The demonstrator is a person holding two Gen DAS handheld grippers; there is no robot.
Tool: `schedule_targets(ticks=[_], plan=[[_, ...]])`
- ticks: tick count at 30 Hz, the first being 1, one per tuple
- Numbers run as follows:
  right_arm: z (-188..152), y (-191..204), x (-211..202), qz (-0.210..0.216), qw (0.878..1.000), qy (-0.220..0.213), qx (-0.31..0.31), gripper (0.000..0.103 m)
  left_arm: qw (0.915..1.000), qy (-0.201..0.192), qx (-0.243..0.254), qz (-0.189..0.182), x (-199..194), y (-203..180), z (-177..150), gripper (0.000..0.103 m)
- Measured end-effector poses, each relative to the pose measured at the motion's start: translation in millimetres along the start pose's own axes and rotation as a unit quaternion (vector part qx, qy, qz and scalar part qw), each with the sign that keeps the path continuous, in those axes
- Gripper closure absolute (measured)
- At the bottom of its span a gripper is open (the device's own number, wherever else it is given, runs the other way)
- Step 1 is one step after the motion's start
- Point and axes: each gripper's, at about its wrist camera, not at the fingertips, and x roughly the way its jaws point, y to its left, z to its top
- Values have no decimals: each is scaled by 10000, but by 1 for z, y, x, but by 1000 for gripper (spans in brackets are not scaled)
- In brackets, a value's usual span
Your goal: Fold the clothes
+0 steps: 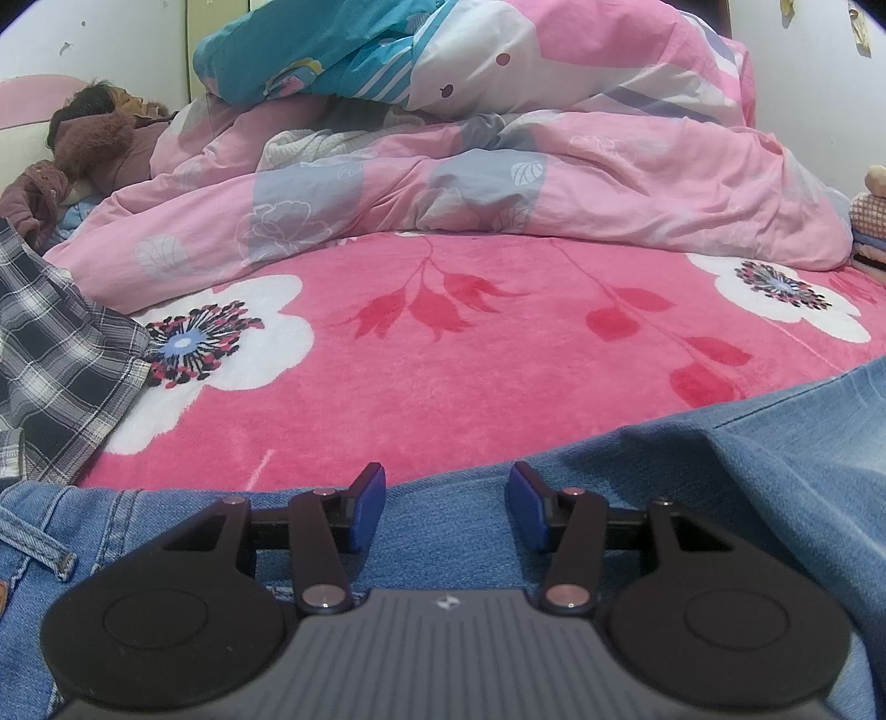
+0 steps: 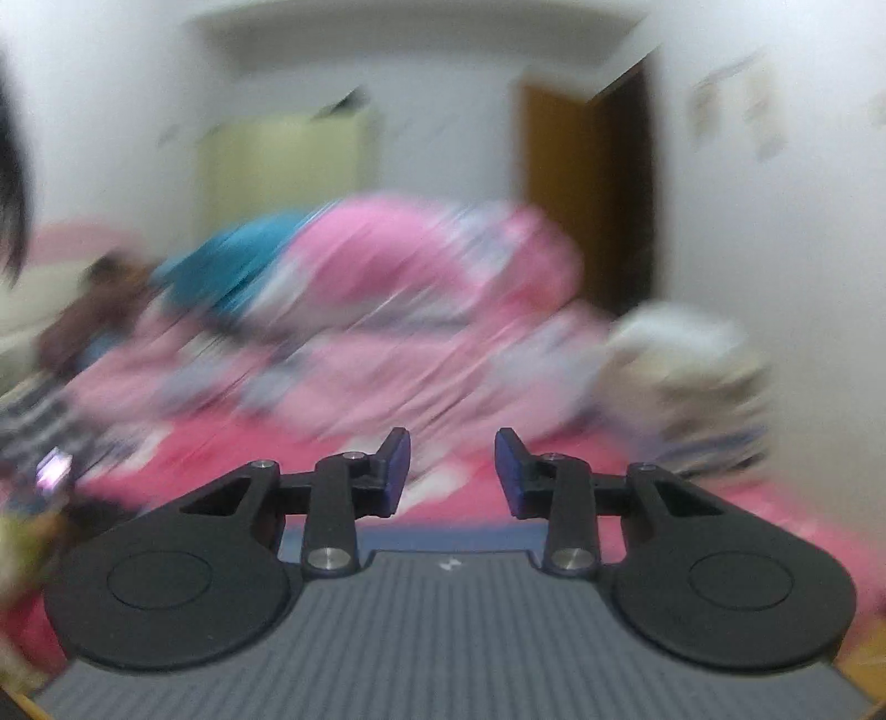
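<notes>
While the right wrist view is smeared by motion blur, the left wrist view is sharp: a bed covered by a bright pink fleece blanket with white flowers and red leaves (image 1: 443,360) fills most of it. Heaped at the far side lies a rumpled pale pink quilt with grey-blue floral patches (image 1: 498,183), with a teal patterned cover (image 1: 310,50) bunched on top of it. At near edge lie the light blue denim jeans (image 1: 747,459), spread across the blanket, waistband and belt loop at lower left. Beside them on the left, a black-and-white plaid shirt (image 1: 61,360) is crumpled, touching the jeans' edge. A brown furry garment (image 1: 94,144) sits far left near the headboard. The left gripper (image 1: 446,507) hovers low over the denim, blue pads spread apart with only fabric surface seen under the gap, not pinching anything. In the blurred right view the same quilt (image 2: 421,310) and teal cover (image 2: 243,260) show, plus a brown wooden door (image 2: 559,183) behind. The right gripper (image 2: 452,473) is up above the bed, jaws parted, nothing between them; jeans are not clear in this view.
</notes>
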Motion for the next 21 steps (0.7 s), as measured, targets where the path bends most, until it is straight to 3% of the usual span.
schedule_targets(ticks=[3,7,9,15,21], plan=[[-49,32,64,1142,9886,905,393,70,10000,-2,-3,0,0,0,0,52],[-99,80,131,2068,9593,1816,635,70,10000,-4,-1,5,0,-1,0,52],[-110,104,151,2409,9483,1995,545,70,10000,-4,0,8,0,-1,0,52],[-120,172,154,3631,9081,2088,-51,70,10000,-6,2,11,0,-1,0,52],[-124,208,139,4264,8754,2186,-634,72,10000,-9,7,17,0,-1,-1,52]])
